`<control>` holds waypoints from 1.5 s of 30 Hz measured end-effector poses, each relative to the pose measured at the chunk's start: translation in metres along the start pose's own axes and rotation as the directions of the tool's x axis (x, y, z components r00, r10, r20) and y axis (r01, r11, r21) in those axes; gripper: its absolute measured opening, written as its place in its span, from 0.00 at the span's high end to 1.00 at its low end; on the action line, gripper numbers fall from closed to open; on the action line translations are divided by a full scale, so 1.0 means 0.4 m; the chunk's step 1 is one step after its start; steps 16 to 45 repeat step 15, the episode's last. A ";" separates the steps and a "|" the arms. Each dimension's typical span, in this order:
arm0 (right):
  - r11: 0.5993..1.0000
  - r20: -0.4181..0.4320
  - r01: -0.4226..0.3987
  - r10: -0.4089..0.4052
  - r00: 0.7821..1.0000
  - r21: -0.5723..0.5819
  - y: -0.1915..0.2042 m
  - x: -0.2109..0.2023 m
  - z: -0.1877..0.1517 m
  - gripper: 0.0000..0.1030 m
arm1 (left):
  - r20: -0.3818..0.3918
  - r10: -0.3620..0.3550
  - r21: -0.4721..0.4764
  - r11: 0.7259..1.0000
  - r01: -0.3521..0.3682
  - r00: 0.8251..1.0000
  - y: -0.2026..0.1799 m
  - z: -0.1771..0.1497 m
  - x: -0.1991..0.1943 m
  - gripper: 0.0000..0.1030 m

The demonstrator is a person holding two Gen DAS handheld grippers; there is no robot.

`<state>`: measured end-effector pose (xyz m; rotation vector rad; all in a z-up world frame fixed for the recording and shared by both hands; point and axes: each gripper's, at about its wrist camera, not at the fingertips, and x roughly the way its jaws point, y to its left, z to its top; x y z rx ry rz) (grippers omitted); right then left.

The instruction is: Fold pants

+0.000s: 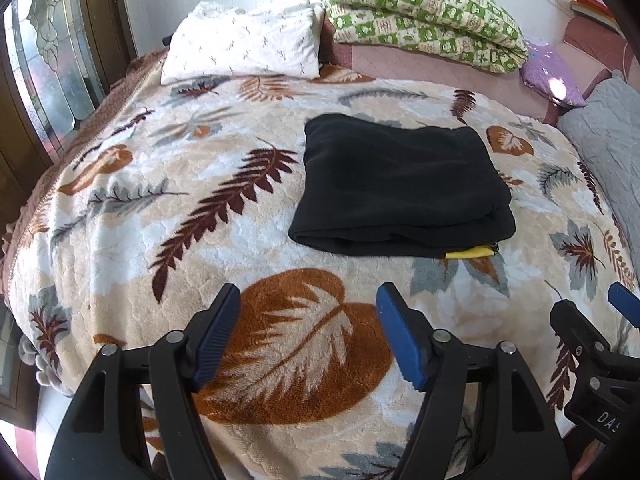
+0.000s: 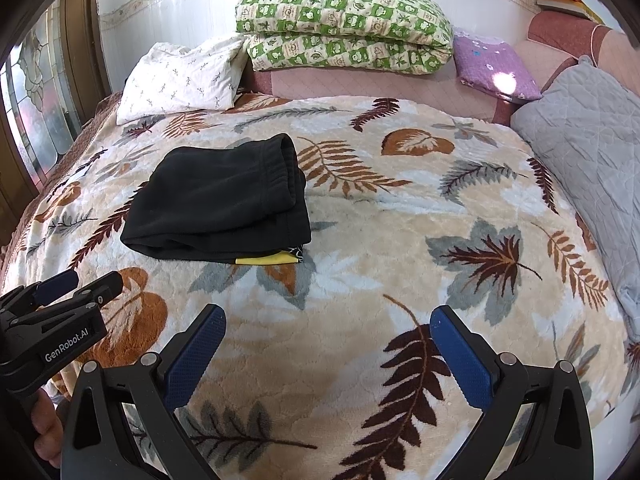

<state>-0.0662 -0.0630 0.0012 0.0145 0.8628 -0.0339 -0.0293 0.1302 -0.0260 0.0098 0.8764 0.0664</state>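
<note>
1. The black pants (image 1: 400, 188) lie folded into a thick rectangular bundle on the leaf-patterned blanket (image 1: 200, 160). They sit right of centre in the left wrist view and left of centre in the right wrist view (image 2: 220, 204).
2. A strip of yellow fabric (image 1: 470, 255) peeks out from under the bundle's near edge, at its right-hand corner.
3. The elastic waistband (image 2: 286, 160) shows along the bundle's far right side in the right wrist view.
4. The left gripper (image 1: 308, 300) hangs over the blanket at the bottom of its own frame, near the pants but apart from them. Its blue-padded jaws are spread with only blanket showing between them.
5. The right gripper (image 2: 328, 320) fills the bottom of its own frame, jaws spread wide, nothing between them, well right of the bundle.
6. Each gripper shows at the edge of the other's view: the right one at the lower right of the left view, the left one at the lower left of the right view.
7. A white pillow (image 1: 244, 44) sits at the upper left, a green checked quilt (image 2: 344, 28) folded at the top centre, a purple cushion (image 2: 496, 68) and a grey quilted pillow (image 2: 588, 140) at the right.
</note>
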 end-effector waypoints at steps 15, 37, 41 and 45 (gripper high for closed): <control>1.000 -0.004 0.000 0.000 1.000 -0.003 -0.003 0.001 -0.003 0.00 | -0.015 0.002 -0.003 1.000 -0.002 1.000 0.006 0.011 0.002 0.31; 1.000 -0.004 0.000 0.000 1.000 -0.003 -0.003 0.001 -0.003 0.00 | -0.015 0.002 -0.003 1.000 -0.002 1.000 0.006 0.011 0.002 0.31; 1.000 -0.004 0.000 0.000 1.000 -0.003 -0.003 0.001 -0.003 0.00 | -0.015 0.002 -0.003 1.000 -0.002 1.000 0.006 0.011 0.002 0.31; 1.000 -0.004 0.000 0.000 1.000 -0.003 -0.003 0.001 -0.003 0.00 | -0.015 0.002 -0.003 1.000 -0.002 1.000 0.006 0.011 0.002 0.31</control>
